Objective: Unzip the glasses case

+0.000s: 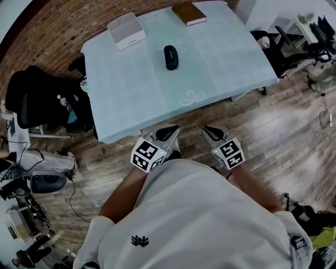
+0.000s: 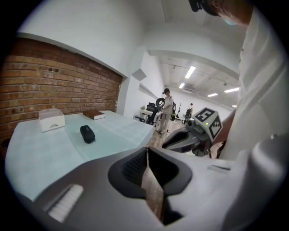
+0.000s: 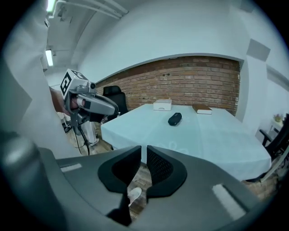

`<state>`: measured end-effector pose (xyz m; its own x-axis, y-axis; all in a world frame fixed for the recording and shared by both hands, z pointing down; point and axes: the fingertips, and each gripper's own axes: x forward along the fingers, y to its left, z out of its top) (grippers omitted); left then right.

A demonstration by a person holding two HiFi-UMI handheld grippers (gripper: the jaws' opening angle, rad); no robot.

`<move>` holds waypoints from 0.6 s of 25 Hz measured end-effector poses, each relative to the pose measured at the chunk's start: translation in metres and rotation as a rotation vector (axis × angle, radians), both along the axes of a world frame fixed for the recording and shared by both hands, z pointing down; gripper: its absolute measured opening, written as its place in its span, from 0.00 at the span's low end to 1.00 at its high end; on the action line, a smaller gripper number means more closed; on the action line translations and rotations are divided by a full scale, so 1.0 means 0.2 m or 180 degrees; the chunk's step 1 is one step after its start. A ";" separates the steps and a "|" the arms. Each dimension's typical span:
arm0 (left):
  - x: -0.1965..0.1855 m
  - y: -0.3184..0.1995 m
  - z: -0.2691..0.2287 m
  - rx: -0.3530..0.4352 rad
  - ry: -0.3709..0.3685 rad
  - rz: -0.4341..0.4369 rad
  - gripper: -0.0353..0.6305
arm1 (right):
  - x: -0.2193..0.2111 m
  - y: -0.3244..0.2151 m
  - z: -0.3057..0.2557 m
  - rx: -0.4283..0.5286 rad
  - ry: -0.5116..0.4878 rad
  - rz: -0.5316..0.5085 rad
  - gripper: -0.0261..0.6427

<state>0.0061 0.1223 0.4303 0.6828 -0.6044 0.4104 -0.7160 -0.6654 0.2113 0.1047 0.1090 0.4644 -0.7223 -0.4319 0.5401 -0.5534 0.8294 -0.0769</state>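
The black glasses case (image 1: 170, 57) lies zipped on the light blue tablecloth (image 1: 136, 89), toward the far middle of the table. It also shows as a small dark oval in the left gripper view (image 2: 87, 133) and the right gripper view (image 3: 174, 119). My left gripper (image 1: 169, 130) and right gripper (image 1: 210, 130) hang side by side close to my body, over the wooden floor just short of the table's near edge. Both are far from the case. The left gripper's jaws (image 2: 147, 150) are shut with nothing between them, and so are the right gripper's (image 3: 144, 148).
A white box (image 1: 126, 30) and a brown book (image 1: 189, 13) sit at the table's far side. A black office chair (image 1: 42, 100) stands to the left, more chairs and gear (image 1: 294, 47) to the right. A person (image 2: 167, 110) stands far off in the room.
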 end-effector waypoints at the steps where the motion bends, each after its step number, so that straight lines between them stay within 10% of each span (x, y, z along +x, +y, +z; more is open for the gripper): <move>1: -0.04 -0.08 0.00 0.0031 -0.0022 0.0042 0.14 | -0.04 -0.07 0.01 0.0006 0.0024 0.0027 0.09; 15: -0.44 -1.01 0.16 -0.0009 -0.0340 -0.0184 0.14 | -0.52 -0.97 0.36 -0.0093 0.0248 0.0049 0.09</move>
<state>-0.0823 -0.0795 0.4623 0.5991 -0.6402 0.4808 -0.7717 -0.6218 0.1336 0.0015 -0.0842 0.5355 -0.6711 -0.4258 0.6069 -0.5713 0.8188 -0.0572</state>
